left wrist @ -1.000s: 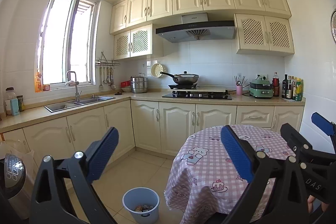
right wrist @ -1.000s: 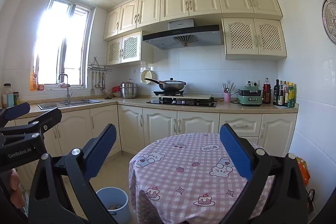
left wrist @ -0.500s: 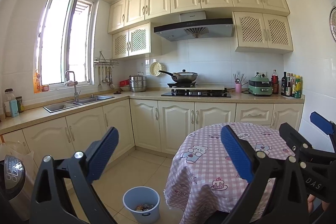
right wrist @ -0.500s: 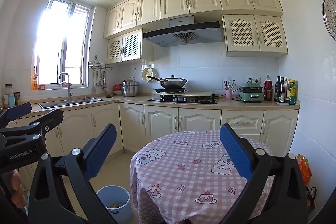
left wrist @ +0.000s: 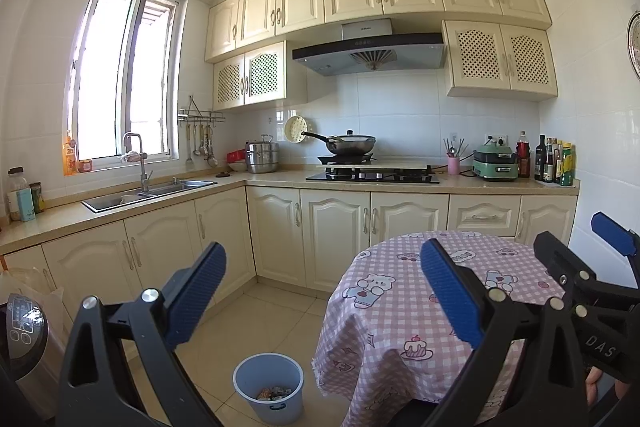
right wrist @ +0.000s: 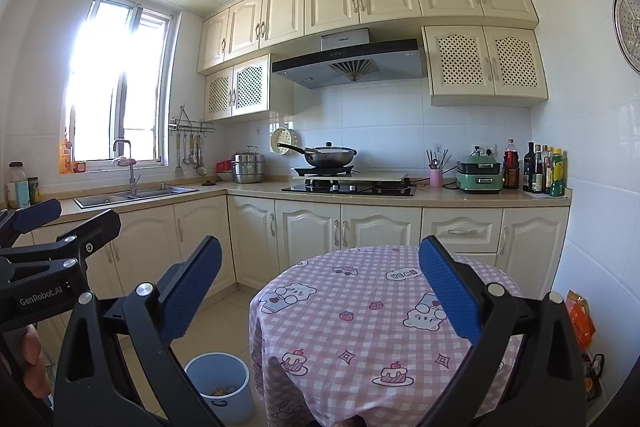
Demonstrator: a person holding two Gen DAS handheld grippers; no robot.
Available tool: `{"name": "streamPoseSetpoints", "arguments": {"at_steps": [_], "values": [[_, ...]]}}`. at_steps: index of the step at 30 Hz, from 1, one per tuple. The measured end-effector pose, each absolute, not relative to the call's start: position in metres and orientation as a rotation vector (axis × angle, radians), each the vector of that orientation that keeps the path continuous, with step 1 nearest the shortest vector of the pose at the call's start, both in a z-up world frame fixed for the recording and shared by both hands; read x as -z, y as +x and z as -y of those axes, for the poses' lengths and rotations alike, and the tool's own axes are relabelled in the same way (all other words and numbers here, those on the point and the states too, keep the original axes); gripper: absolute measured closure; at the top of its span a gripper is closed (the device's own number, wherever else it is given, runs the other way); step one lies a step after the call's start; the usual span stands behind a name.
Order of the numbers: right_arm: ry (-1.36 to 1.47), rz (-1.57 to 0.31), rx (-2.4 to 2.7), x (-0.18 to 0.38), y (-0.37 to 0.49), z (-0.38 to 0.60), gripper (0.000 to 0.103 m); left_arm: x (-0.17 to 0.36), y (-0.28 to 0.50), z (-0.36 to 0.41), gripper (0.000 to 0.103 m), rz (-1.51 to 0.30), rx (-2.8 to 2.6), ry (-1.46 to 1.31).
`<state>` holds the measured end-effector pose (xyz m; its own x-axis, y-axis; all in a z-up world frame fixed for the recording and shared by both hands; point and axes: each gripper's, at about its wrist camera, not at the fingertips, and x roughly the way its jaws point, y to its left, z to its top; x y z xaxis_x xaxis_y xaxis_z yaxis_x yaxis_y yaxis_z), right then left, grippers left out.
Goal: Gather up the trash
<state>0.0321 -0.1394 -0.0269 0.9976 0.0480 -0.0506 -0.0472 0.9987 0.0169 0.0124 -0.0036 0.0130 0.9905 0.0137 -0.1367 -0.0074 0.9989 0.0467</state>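
A light blue trash bin (left wrist: 269, 387) stands on the tiled floor left of the round table; some colourful trash lies at its bottom. It also shows in the right wrist view (right wrist: 220, 385). My left gripper (left wrist: 322, 291) is open and empty, held high above the bin and the table's left edge. My right gripper (right wrist: 320, 291) is open and empty, held above the table (right wrist: 360, 323), whose pink checked cloth shows no loose trash. Each gripper shows at the edge of the other's view.
Cream cabinets and a counter run along the back and left walls, with a sink (left wrist: 148, 193), a hob with a wok (left wrist: 352, 145) and bottles (left wrist: 554, 163). An appliance (left wrist: 22, 331) stands at the near left. An orange bag (right wrist: 580, 319) hangs at the right wall.
Both views have tilted slightly upward, so the table and bin sit a little lower in frame. Both grippers stay open and empty.
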Motion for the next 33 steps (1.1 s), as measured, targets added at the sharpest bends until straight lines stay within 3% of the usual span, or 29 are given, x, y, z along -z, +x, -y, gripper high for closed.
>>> {"name": "streamPoseSetpoints", "arguments": {"at_steps": [33], "values": [[0.015, -0.058, -0.043, 0.0322, 0.0287, 0.1328, 0.008, -0.0090, 0.0139, -0.0004, 0.007, -0.151, 0.002, 0.034]]}}
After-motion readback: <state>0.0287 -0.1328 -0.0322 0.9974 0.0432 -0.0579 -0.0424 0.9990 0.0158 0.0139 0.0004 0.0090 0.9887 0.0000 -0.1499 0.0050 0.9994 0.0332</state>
